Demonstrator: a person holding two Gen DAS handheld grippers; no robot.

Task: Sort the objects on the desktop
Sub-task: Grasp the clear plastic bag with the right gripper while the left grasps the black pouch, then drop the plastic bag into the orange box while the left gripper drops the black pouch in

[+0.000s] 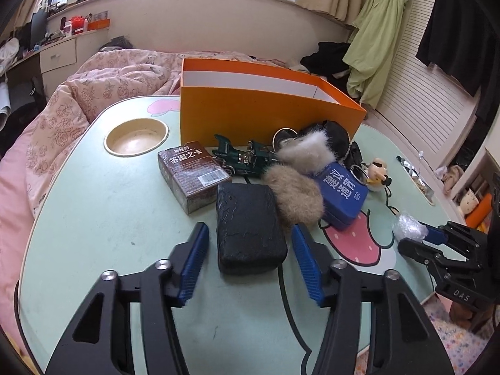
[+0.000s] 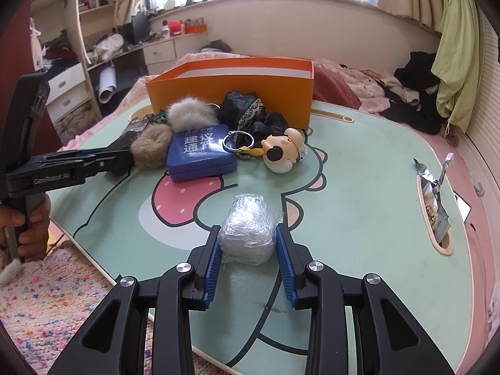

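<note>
A pale green desk with a cartoon print is seen, standing beside a bed covered with a pink flowered quilt. At the far side of the desk an open orange box is placed, and in front of it the small objects are gathered. The left claw is set around a black rectangular case, one blue pad on each side of it; a narrow gap can be seen between the left pad and the case, and on the right side contact cannot be told, so the case is between the jaws but is not shown as gripped. The case lies flat on the desk, just beside a brown card box and a brown fur pompom. Behind them a green toy car, a grey fur pompom and a blue tin are found, the tin touching the brown pompom. The right claw is closed on a ball of clear plastic wrap, which rests on the desk between its pads. Beyond it a cartoon figure keychain with a metal ring lies near black fabric. A foil sachet is seen in a slot at the right edge.
</note>
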